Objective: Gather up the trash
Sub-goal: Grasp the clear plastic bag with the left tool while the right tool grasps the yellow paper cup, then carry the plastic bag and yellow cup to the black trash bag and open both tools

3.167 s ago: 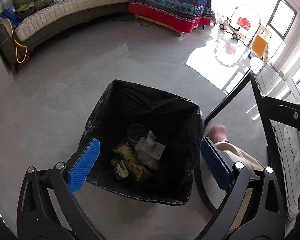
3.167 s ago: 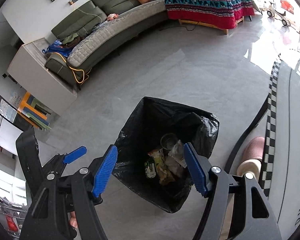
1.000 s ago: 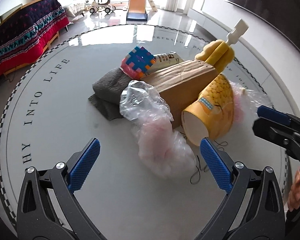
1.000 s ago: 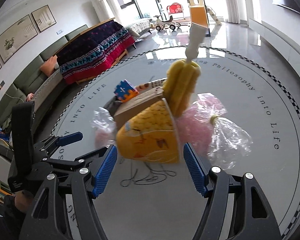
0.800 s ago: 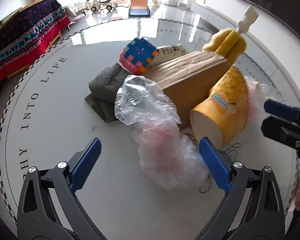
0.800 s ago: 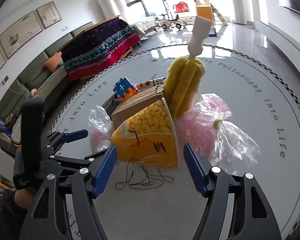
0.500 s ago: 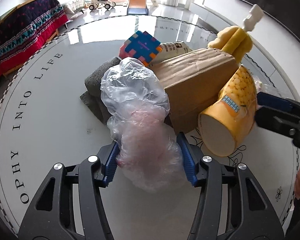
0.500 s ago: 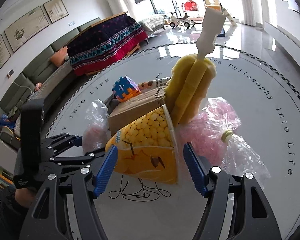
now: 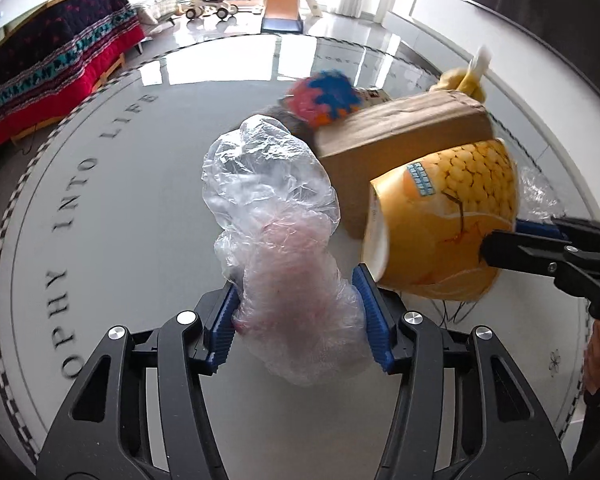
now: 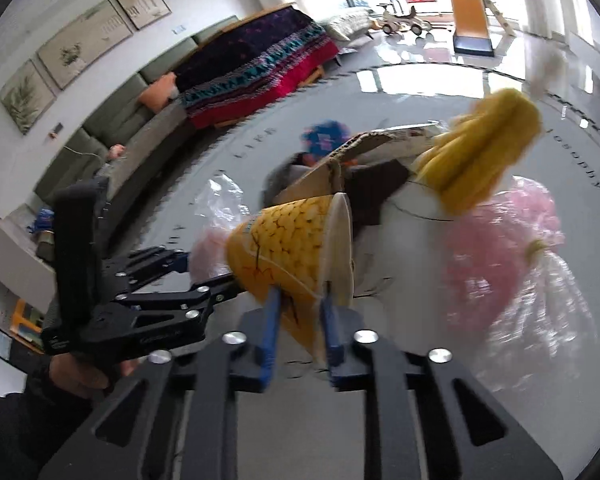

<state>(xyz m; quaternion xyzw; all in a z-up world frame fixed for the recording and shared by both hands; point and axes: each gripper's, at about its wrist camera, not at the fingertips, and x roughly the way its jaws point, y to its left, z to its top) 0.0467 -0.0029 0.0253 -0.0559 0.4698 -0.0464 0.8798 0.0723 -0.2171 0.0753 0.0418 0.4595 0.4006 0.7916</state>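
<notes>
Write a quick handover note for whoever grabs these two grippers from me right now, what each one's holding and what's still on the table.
Left gripper: shut on the clear plastic bag.
Right gripper: jaws have just been closing, now pinching the wall of the yellow paper cup.
Not yet grabbed, on the round table: cardboard box, second plastic bag, yellow sponge brush, colourful toy block, grey cloth.
Done: both items gripped.
Left: probably carry them to the bin, return for the rest.

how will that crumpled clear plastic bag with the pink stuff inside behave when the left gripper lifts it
The crumpled clear plastic bag will likely stay floppy: its loose top bulges beyond the left gripper, whose pads already squash it inward. It looks light, thin film around soft pink filling. The glossy film may slip, so the squeezed middle probably holds better than an edge.
</notes>
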